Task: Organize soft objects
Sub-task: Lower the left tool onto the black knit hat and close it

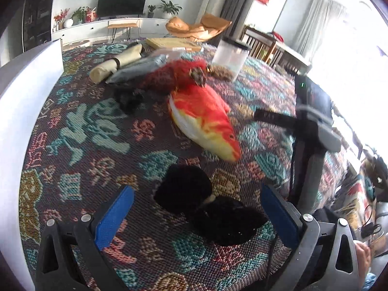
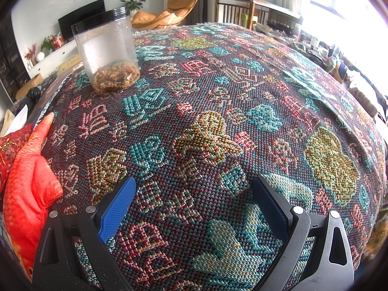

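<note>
With both the left tongs (image 1: 196,215) and right tongs (image 2: 194,203) apart and empty, the left seems poised to close on the black plush (image 1: 208,206).

Orange plush fish (image 1: 206,121) flat on cloth; black plush (image 1: 208,203) near.

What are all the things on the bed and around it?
fish plush: 1, orange and yellow, mid blanket
black plush: 1, black, between the left fingers
red plush: 1, red, behind the fish
dark fluffy thing: 1, black, left of the fish
jar: 1, clear with black lid, brown fluff inside, far side
rolls: 2, beige and grey, far left
blanket: 1, patterned, under everything
left gripper: blue pads, open
right gripper: blue pads, open, over bare blanket
</note>
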A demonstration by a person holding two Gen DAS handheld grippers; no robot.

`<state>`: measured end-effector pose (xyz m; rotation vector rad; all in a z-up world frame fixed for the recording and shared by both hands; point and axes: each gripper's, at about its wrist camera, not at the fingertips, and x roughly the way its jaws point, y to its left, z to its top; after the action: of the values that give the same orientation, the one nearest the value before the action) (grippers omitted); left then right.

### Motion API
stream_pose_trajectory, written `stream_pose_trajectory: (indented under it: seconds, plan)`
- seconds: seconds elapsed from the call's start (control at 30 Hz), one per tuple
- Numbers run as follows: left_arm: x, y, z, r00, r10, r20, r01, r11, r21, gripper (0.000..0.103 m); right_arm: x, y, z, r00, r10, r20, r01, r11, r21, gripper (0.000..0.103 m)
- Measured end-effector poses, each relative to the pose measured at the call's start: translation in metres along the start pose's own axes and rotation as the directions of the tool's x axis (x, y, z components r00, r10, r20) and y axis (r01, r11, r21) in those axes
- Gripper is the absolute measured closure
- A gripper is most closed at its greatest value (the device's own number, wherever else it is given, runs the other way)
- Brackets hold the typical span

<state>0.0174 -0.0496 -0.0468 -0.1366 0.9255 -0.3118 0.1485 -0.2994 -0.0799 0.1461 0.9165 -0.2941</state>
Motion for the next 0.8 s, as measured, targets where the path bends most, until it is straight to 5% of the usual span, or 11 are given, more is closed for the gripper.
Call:
stream_pose_trajectory:
  seconds: [0.23,0.43,0.63,0.8]
  plan:
    - [0.026,-0.005,-0.017,0.994,0.080,-0.080,-0.077,0.996,0.044,0.000,0.000,0.000,0.000,1.000,0.000,0.000,0.000,1.000,0.000,0.005]
    - [0.014,0.019,-0.007,0.991,0.006,-0.135,0.000,0.999,0.045,0.000,0.000,0.000,0.000,1.000,0.000,0.000,0.000,1.000,0.000,0.005]
    - [-0.017,0.045,0.013,0.995,-0.084,-0.055,0.079,0.993,-0.083,0.000,0.000,0.000,0.000,1.000,0.000,0.000,0.000,1.000,0.000,0.005]
    - [0.001,0.020,0.008,0.984,-0.125,-0.127,0.119,0.991,-0.056,0.000,0.000,0.000,0.000,1.000,0.000,0.000,0.000,1.000,0.000,0.005]
